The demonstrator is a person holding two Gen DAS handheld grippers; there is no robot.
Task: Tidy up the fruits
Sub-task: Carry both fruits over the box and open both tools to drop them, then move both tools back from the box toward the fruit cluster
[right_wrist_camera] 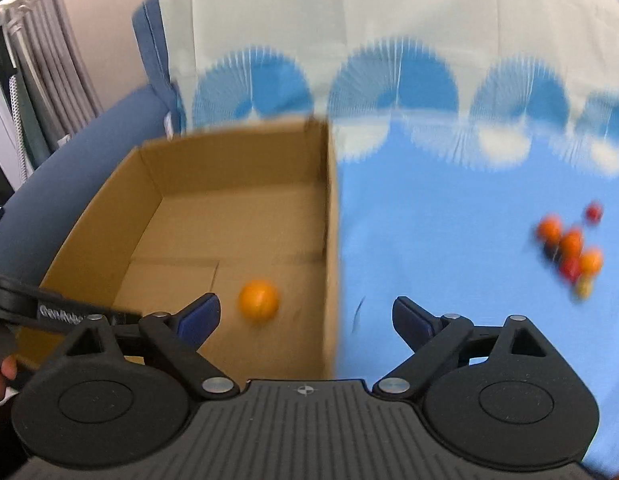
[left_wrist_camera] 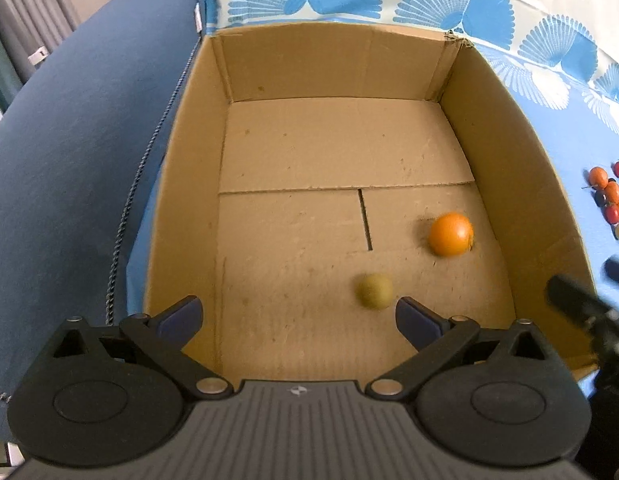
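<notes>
The left gripper (left_wrist_camera: 297, 314) hangs over the near edge of an open cardboard box (left_wrist_camera: 197, 184), its blue-padded fingers spread wide with nothing between them. Just beyond its right fingertip a small greenish-brown fruit (left_wrist_camera: 374, 291) lies on the box floor, slightly blurred, and a little farther and to the right an orange (left_wrist_camera: 450, 234) sits close to the box's right wall, apart from the smaller fruit. The right gripper (right_wrist_camera: 305, 316) is held above the box's near right corner, its fingers also spread and empty; the box wall runs up between them in its view, with the orange to the left of that wall, inside the box. This view is smeared, so fine detail is lost. Outside the box, on the blue patterned cloth (right_wrist_camera: 429, 220) to the right, a cluster of small orange and red fruits (right_wrist_camera: 569, 248) lies well apart from the box. On the left, a dark blue cushion (left_wrist_camera: 81, 152) rests against the box's left side. Beyond the box the cloth turns pale with large blue fan shapes.
</notes>
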